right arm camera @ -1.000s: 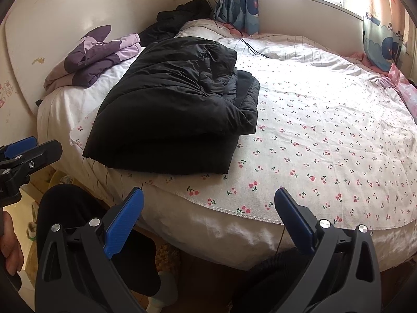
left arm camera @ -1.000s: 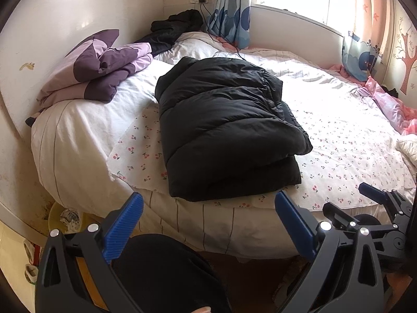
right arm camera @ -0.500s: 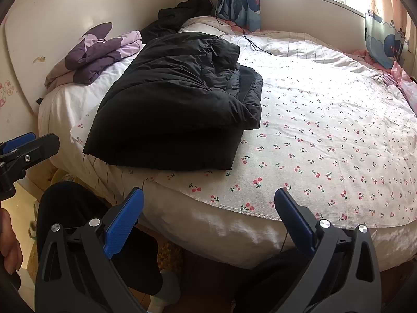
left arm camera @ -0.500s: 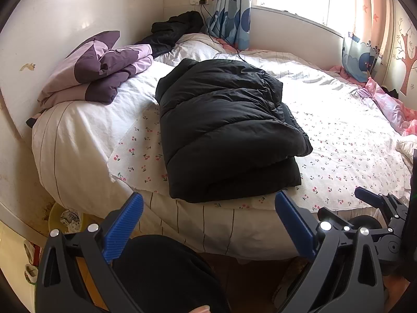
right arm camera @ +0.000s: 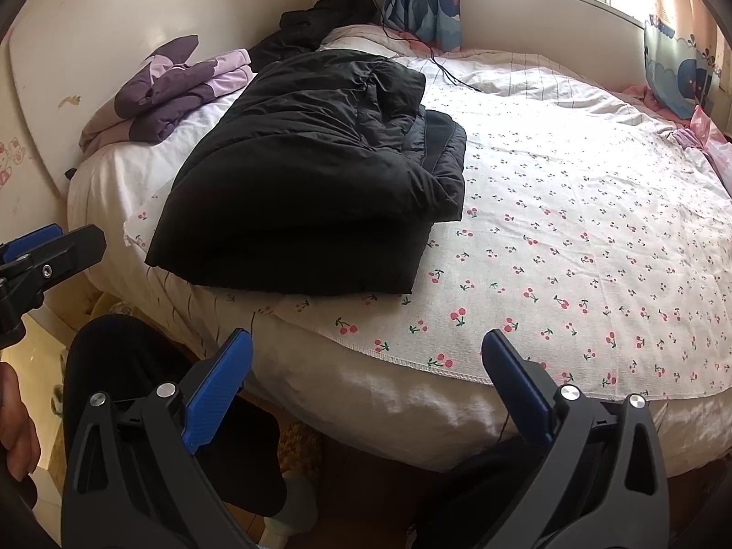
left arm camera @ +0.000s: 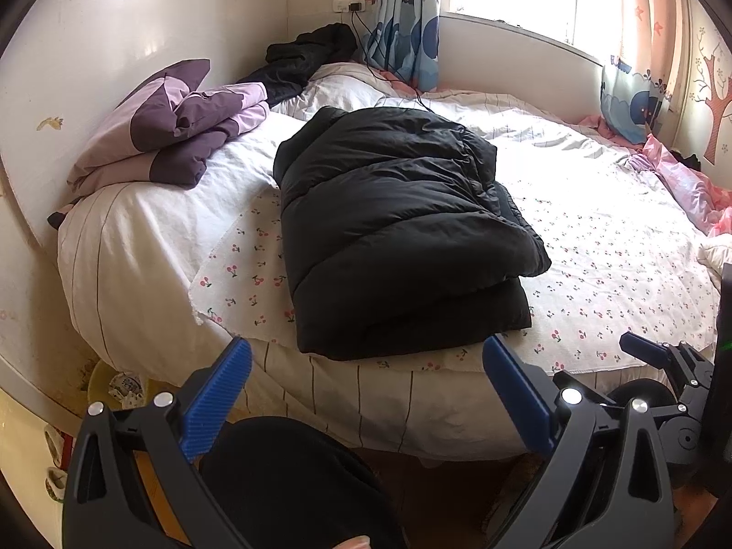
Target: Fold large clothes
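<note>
You held both grippers back from the bed (right arm camera: 347,393), off its near edge and clear of the cloth, each with its blue fingers spread wide and nothing between them. The black coat (left arm camera: 393,238) lay folded in a thick stack on the cherry-print sheet (right arm camera: 572,251), toward the side of the bed nearest the wall. From your left gripper (left arm camera: 366,393) it sat at about twelve o'clock, almost straight ahead, its near folded edge just past the mattress rim. From your right gripper (right arm camera: 366,375) it lay off at about eleven o'clock, with open sheet directly ahead at twelve. The long axis of the stack ran away from you, from the near edge up toward the pillow end at about one o'clock in the left wrist view. Your left gripper looked the nearer and better lined up with the bundle; your right would have had to swing inward to reach its free side. The fold looked largely done, so whatever came next would likely start from that near edge. A folded purple jacket (left arm camera: 169,132) rested at ten o'clock, well apart from the coat, and more dark clothing (right arm camera: 320,23) lay heaped by the far wall.
</note>
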